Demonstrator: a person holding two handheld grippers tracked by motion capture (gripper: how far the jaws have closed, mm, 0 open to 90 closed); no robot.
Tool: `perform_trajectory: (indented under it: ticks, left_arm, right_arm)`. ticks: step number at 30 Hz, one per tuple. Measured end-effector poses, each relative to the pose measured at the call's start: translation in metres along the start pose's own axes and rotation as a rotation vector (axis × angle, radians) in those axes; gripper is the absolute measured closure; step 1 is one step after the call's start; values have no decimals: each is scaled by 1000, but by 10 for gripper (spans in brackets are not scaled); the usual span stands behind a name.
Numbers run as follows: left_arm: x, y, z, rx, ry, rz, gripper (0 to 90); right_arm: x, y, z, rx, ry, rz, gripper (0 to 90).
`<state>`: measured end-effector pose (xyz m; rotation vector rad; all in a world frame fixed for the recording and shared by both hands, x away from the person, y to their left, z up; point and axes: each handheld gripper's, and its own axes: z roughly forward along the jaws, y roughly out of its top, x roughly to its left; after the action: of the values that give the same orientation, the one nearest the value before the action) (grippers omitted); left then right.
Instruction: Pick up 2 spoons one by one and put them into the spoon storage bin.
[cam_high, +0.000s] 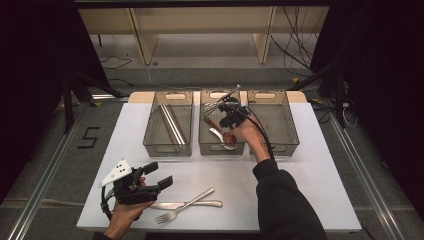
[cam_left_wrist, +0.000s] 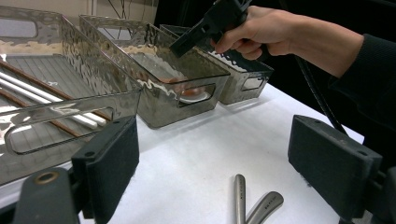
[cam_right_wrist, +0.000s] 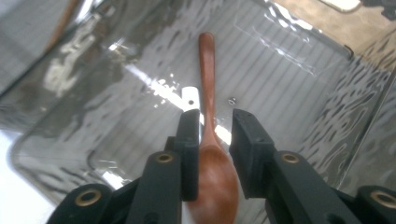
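A brown wooden spoon (cam_right_wrist: 208, 70) points into the middle clear bin (cam_high: 212, 149). My right gripper (cam_right_wrist: 216, 116) is shut on it, with a jaw on each side of the neck and bowl. In the high view that gripper (cam_high: 229, 120) hangs over the same bin, above a white spoon (cam_high: 217, 133). My left gripper (cam_high: 162, 173) is held open and holds nothing above the table's front left. A fork (cam_high: 170, 215) and a knife (cam_high: 212, 203) lie just to its right. Their handle ends (cam_left_wrist: 239, 196) show between the wide open jaws of the left gripper (cam_left_wrist: 212, 135).
Three clear bins stand in a row at the back of the white table (cam_high: 300, 185). The left bin (cam_high: 167, 150) holds long chopsticks (cam_high: 172, 125). The right bin (cam_high: 280, 120) shows a bare floor. A cable trails down the right forearm.
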<state>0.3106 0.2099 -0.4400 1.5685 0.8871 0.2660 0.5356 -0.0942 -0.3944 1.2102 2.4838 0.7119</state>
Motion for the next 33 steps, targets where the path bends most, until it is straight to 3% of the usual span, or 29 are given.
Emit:
perform_trajectory:
  ticks: [4, 9, 16, 25, 33]
  left_arm:
    - [0, 0, 0, 0, 0, 0, 161]
    - [0, 0, 0, 0, 1, -1, 160]
    - [0, 0, 0, 2, 3, 1, 160]
    - [0, 0, 1, 2, 4, 1, 160]
    - [0, 0, 1, 2, 5, 1, 160]
  right_arm:
    - [4, -2, -8, -29, 30, -16, 669]
    - [14, -7, -21, -73, 68, -89, 547]
    - [30, -16, -44, -128, 127, -165, 446]
    - [46, -34, -60, -141, 192, -248, 401]
    - [59, -46, -65, -130, 231, -271, 381]
